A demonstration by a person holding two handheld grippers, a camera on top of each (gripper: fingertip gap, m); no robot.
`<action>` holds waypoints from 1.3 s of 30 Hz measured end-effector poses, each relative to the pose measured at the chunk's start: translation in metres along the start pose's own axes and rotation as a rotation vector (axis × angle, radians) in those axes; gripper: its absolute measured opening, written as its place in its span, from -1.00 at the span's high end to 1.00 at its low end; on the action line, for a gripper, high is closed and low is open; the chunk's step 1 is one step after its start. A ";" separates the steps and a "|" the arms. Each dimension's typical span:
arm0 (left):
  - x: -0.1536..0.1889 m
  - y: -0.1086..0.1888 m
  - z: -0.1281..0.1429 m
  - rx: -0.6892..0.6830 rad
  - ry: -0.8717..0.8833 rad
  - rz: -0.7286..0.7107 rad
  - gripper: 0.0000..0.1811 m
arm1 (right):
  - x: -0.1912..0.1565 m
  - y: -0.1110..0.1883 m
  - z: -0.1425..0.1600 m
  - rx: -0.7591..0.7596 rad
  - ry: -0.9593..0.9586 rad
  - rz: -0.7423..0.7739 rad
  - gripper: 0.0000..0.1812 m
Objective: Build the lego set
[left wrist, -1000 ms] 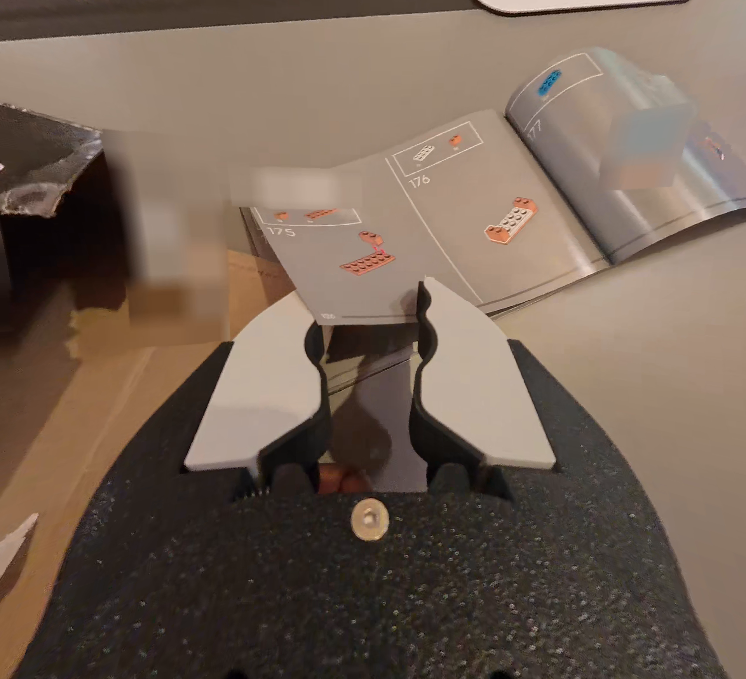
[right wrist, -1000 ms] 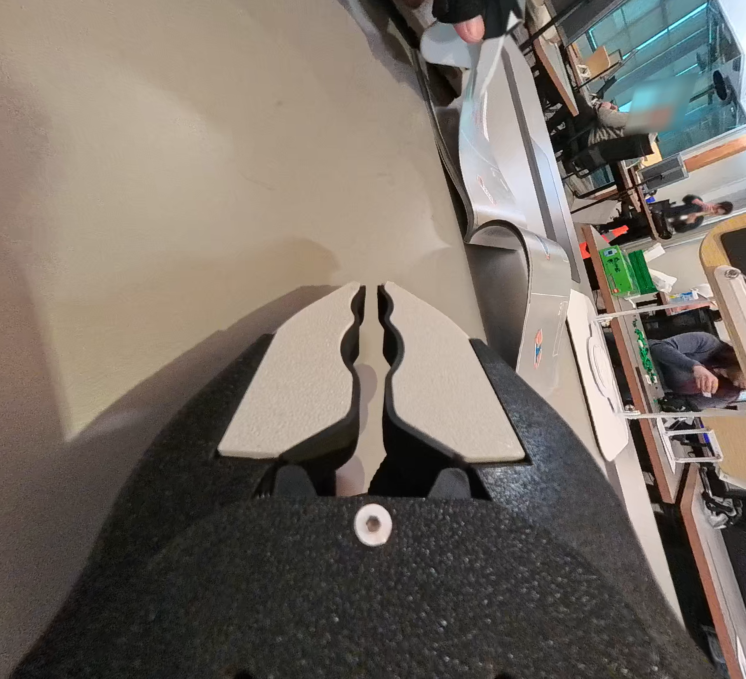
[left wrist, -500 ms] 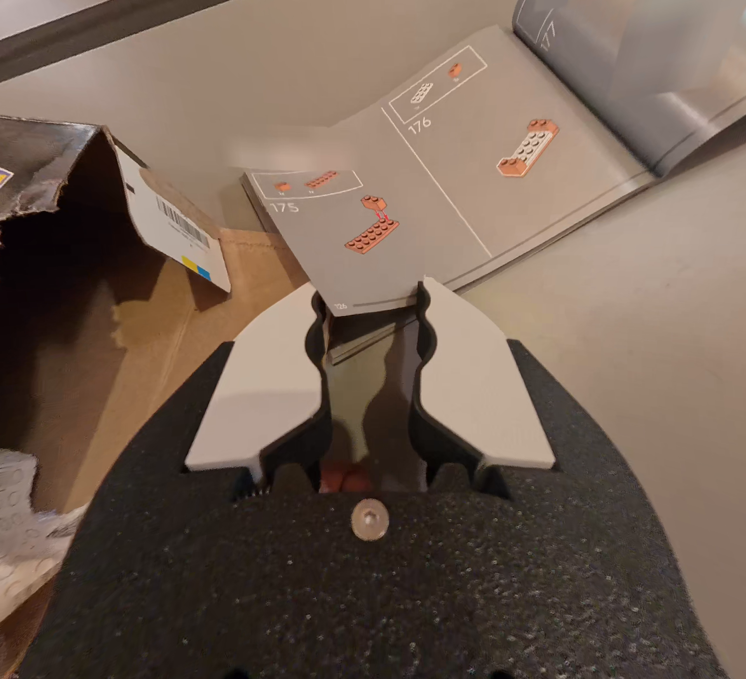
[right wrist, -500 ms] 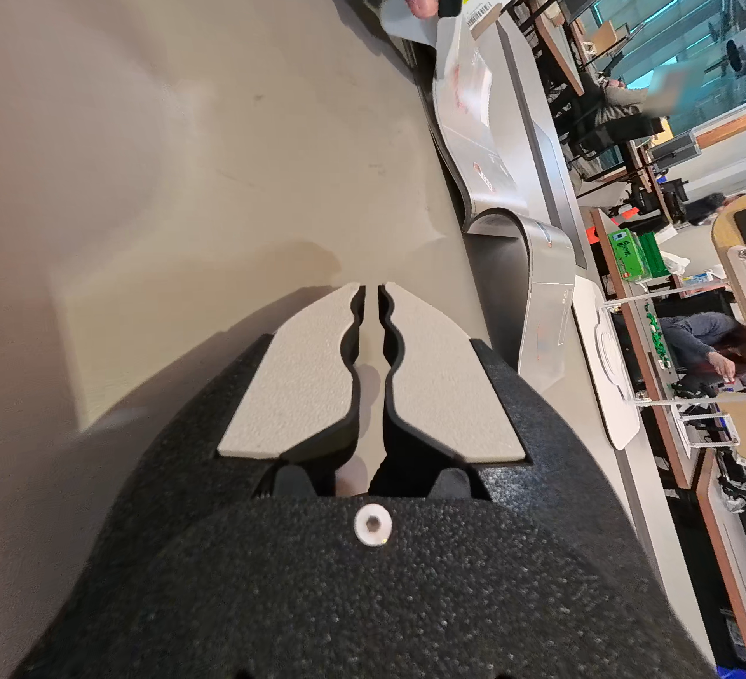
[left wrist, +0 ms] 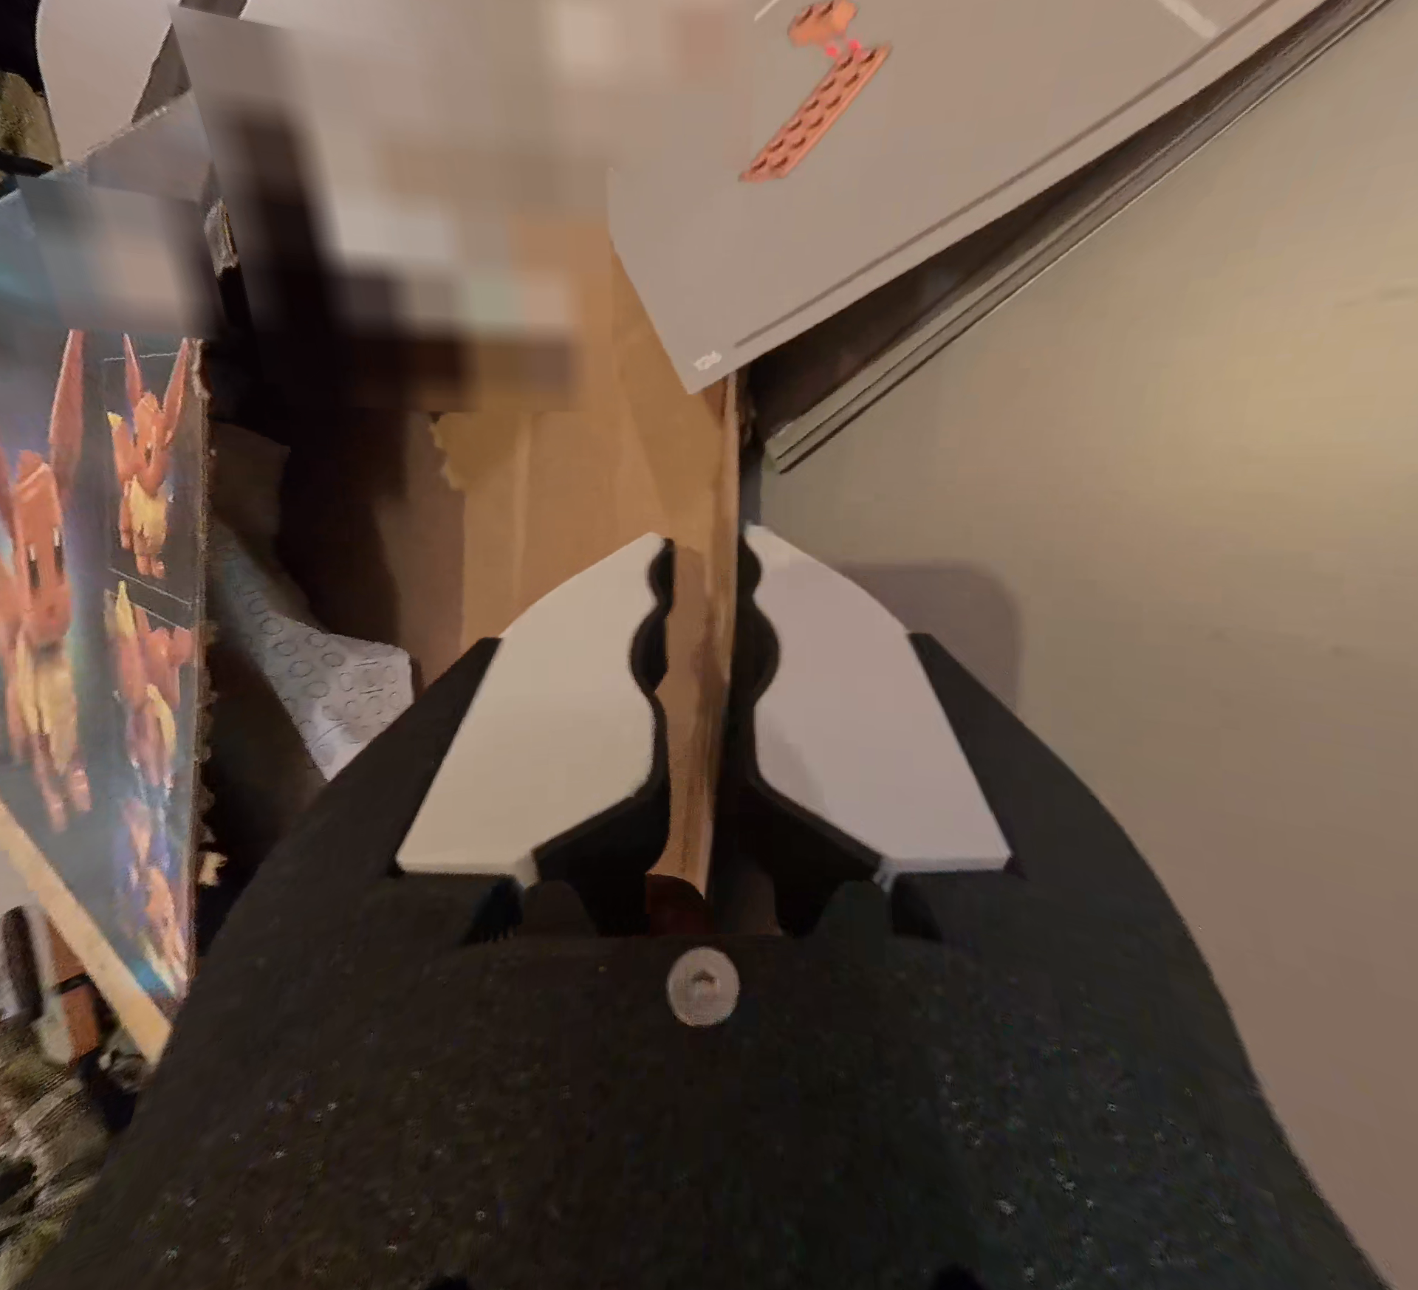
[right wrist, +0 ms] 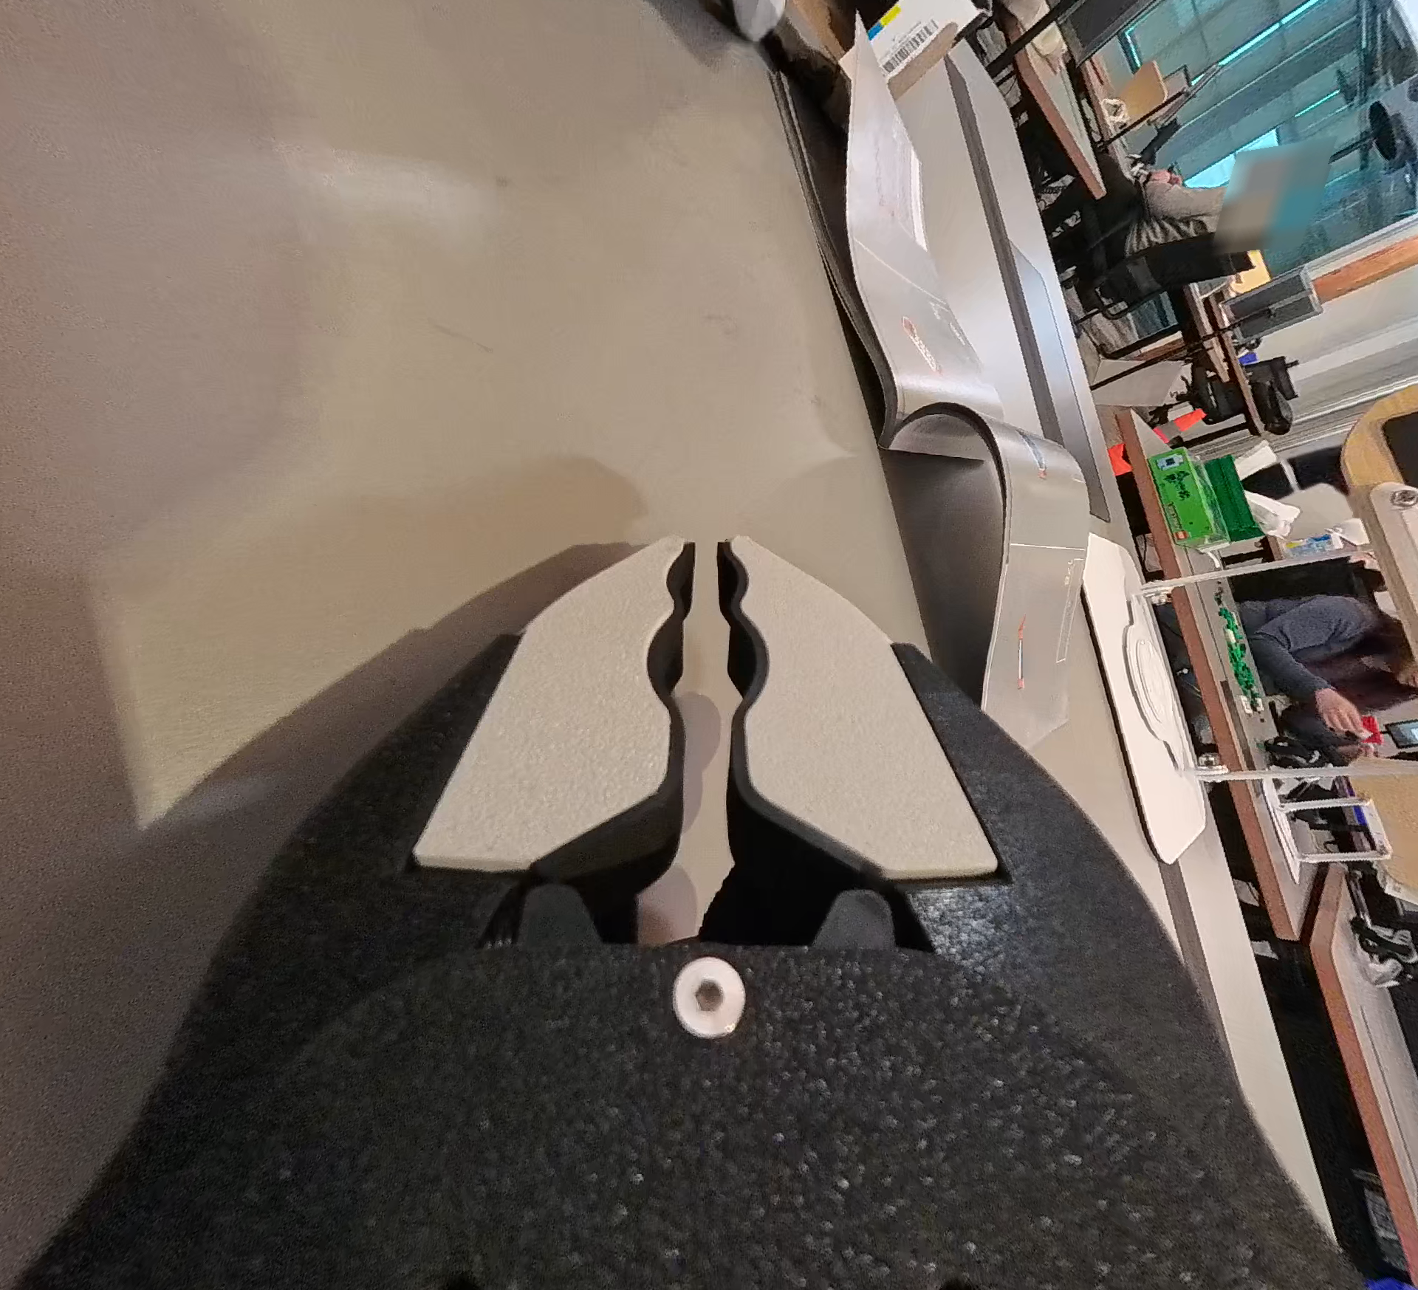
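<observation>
Left wrist view: the left claw (left wrist: 702, 547) hangs over the near edge of an opened cardboard box (left wrist: 583, 486), its jaws a narrow gap apart with nothing between them; the box's upright brown wall runs straight through that gap. An open instruction booklet (left wrist: 959, 125) lies at the far right, one corner overhanging the box, its visible page showing an orange plate with a small orange piece above it. A printed box panel (left wrist: 100, 639) showing orange brick-built creatures stands at the left, and a pale bag (left wrist: 330, 678) with a ring pattern lies inside the box beside it (its contents cannot be made out).

Right wrist view: the right claw (right wrist: 706, 547) lies low over the bare beige surface (right wrist: 384, 256), jaws almost together and empty. The booklet curls up at the right, and the left claw shows at the far top edge, next to the box.

No loose bricks are visible in either view; the pieces are presumably in the box or its bag. The step in hand appears to be fetching parts for the pictured sub-assembly. The next move likely calls for the left claw to widen, reach down into the box and close on the bag or a piece, clear of the cardboard wall.
</observation>
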State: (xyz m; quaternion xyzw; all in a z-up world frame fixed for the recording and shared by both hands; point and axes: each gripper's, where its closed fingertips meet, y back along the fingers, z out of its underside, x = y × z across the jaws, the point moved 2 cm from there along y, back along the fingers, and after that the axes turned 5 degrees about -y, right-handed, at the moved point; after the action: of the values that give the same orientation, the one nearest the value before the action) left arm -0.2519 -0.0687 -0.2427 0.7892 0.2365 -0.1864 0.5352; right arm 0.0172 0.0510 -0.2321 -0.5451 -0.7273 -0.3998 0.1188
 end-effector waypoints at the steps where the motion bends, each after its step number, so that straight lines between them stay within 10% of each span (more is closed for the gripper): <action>1: -0.001 -0.002 0.001 -0.005 -0.013 0.005 0.91 | 0.000 0.000 0.000 0.000 0.001 0.001 0.93; 14: -0.039 0.034 -0.002 0.024 0.037 -0.122 0.98 | 0.000 0.000 0.000 -0.002 0.002 0.002 0.93; 26: 0.007 0.013 0.011 -0.022 -0.046 0.049 0.92 | 0.012 0.014 0.011 -0.072 -0.033 0.047 0.78; 30: 0.004 0.029 0.001 0.118 0.020 0.082 0.60 | 0.026 0.034 0.014 -0.092 -0.008 0.109 0.75; 39: 0.037 0.072 -0.075 0.649 0.073 0.149 0.61 | 0.056 0.048 0.062 -0.332 -0.078 0.154 0.50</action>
State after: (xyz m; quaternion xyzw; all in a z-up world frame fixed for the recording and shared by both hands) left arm -0.1775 -0.0150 -0.1810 0.9398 0.1252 -0.1842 0.2592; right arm 0.0552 0.1379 -0.2168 -0.6262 -0.6115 -0.4828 0.0290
